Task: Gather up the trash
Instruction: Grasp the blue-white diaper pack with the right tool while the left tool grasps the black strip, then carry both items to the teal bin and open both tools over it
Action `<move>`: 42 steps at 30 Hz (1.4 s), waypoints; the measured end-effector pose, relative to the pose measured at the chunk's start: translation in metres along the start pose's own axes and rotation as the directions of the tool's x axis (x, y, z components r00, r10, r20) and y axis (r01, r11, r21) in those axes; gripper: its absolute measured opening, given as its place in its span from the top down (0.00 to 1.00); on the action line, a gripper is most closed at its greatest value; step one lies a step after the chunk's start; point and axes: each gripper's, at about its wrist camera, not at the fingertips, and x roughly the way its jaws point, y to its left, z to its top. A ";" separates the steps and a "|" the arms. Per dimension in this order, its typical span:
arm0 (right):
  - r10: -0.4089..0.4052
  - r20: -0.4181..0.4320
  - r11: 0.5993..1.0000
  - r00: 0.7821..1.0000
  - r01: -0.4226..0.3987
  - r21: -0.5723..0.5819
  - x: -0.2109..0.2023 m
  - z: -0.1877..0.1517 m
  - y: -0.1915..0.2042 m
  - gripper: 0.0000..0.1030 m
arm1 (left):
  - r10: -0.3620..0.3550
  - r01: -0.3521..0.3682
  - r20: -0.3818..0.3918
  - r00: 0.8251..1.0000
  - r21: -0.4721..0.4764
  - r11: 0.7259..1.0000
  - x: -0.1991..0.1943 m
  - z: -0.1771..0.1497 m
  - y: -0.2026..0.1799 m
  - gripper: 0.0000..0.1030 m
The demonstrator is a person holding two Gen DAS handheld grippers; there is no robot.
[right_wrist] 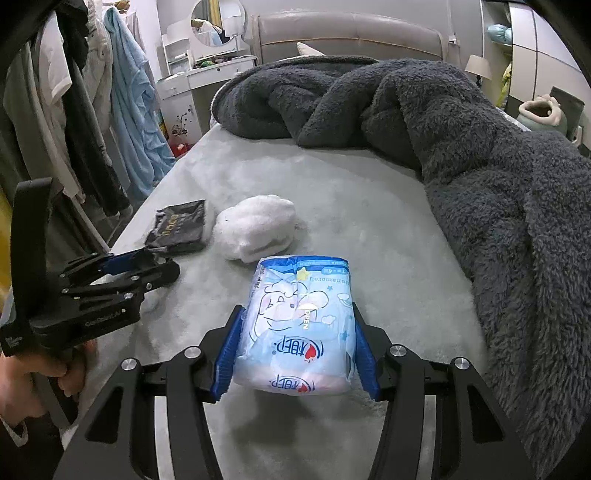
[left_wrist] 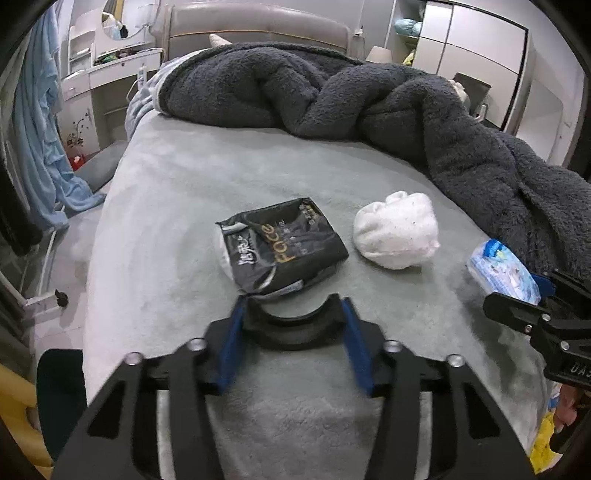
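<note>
Bedroom with a pale grey bed (left_wrist: 177,192) carrying three bits of litter, two grippers over its near edge.

The bed's plush cover runs from a padded headboard (left_wrist: 258,22) to the near edge; one dark fleece blanket (left_wrist: 369,99) is heaped along the head end and right side, and clothes (right_wrist: 92,110) hang past the left edge. Counted on the cover: one black tissue pack (left_wrist: 284,247) near the left edge, one white wad (left_wrist: 397,234) mid-bed beside it, one blue tissue pack (right_wrist: 299,325) toward the near edge. The right gripper (right_wrist: 297,314) has its blue pads pressed on both sides of the blue tissue pack. The left gripper (left_wrist: 291,302) stands half open just short of the black tissue pack, nothing between its fingers.
</note>
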 end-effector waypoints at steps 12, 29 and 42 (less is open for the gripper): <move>0.100 0.076 0.995 0.992 -0.099 -0.010 -0.015 0.035 0.051 0.47 | -0.114 0.114 0.003 0.993 0.062 0.992 -0.030 -0.007 0.014 0.52; 0.220 0.031 0.976 0.975 -0.220 -0.002 0.019 0.057 0.129 0.47 | -0.049 0.050 -0.030 0.998 0.038 0.998 -0.055 -0.028 0.094 0.52; 0.259 0.000 0.964 0.966 -0.259 -0.061 0.045 0.069 0.188 0.47 | 0.056 -0.060 -0.105 0.993 -0.036 0.998 -0.056 -0.059 0.167 0.52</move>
